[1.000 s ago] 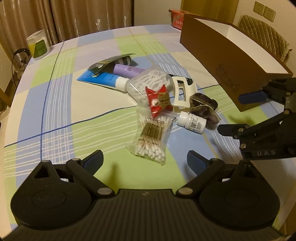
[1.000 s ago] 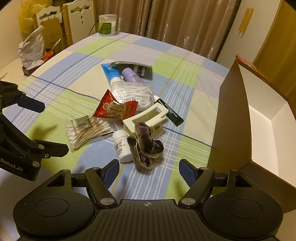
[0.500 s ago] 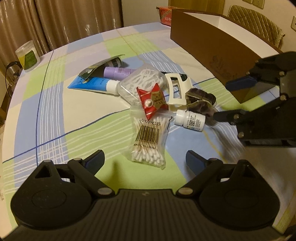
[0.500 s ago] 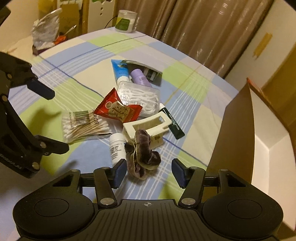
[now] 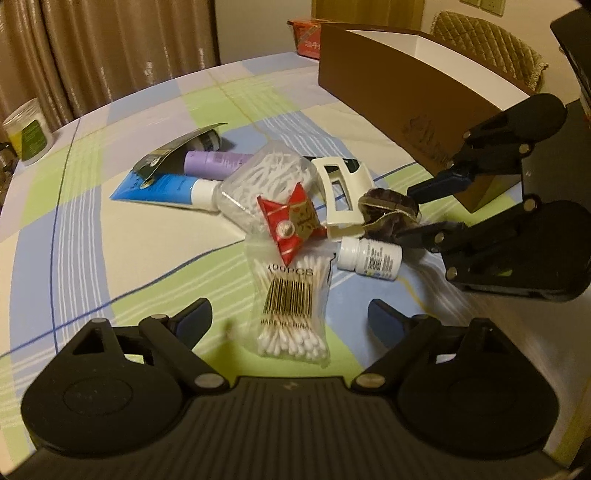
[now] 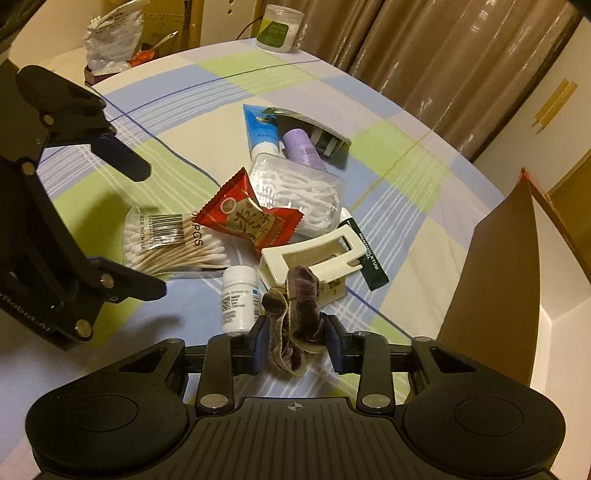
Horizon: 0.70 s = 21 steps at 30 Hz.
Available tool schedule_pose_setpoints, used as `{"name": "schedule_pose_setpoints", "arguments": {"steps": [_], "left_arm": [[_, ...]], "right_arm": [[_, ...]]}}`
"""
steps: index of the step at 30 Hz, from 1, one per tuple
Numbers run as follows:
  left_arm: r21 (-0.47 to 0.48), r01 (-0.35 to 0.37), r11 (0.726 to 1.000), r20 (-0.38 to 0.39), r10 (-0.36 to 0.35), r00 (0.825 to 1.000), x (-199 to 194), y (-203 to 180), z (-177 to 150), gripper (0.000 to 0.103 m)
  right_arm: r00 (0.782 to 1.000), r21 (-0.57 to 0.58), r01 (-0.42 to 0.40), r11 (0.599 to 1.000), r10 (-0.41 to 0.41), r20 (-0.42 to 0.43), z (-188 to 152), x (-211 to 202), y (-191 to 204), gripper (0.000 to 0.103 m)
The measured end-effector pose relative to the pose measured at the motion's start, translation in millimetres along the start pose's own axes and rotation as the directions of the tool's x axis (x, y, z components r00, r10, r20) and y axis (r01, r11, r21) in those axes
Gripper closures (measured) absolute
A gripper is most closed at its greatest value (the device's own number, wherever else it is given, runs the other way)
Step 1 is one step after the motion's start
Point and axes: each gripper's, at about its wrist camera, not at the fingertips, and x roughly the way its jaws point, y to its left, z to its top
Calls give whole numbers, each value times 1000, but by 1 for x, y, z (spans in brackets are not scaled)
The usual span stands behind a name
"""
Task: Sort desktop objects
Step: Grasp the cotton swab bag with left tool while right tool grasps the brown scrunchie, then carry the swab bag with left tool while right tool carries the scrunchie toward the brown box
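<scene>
My right gripper is shut on a brown velvet scrunchie, its blue pads pressing both sides. The scrunchie lies against a cream hair claw and a white pill bottle. My left gripper hangs over a bag of cotton swabs; its jaws are closing, still wide, touching nothing. A red snack packet lies on the bag's far end. Behind are a clear box of floss picks, a blue tube and a purple tube. The brown open box stands to the right.
The checked tablecloth covers a round table. A lidded jar stands at the far edge. A dark green lip balm carton lies under the claw. A red box and a padded chair are behind the brown box.
The right jaws have closed from wide apart onto the scrunchie. Both grippers have rolled and come closer to the pile. The left jaws have narrowed slightly.
</scene>
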Motion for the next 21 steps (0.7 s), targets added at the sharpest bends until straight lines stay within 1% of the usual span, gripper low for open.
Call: {"name": "schedule_pose_setpoints", "arguments": {"steps": [3,6,11,16,17,20,21], "left_arm": [[13,5,1000,-5,-5,1000,5,0,3,18],[24,9,1000,-10,-8,1000,11,1,5,20],[53,11,999,-34,-9,999,22,-1,7,31],[73,9,997,-63,-5,998,29,-3,5,53],[74,9,997,-64,-4,998,30,-3,4,53],[60,19,998,-67,-15,998,30,-2,4,60],[54,22,998,-68,-19,998,29,-1,4,66]], "right_arm": [[1000,13,-5,1000,4,10,0,-2,0,88],[1000,32,-1,999,0,24,-1,-5,-2,89],[999,64,7,998,-9,36,-3,-13,-6,89],[999,87,24,996,-28,45,-4,-21,-10,89],[998,91,26,996,-30,47,-4,-22,-11,89],[998,103,32,994,-37,54,-4,-25,-13,89],[998,107,33,994,-39,55,-4,-26,-13,89]]}}
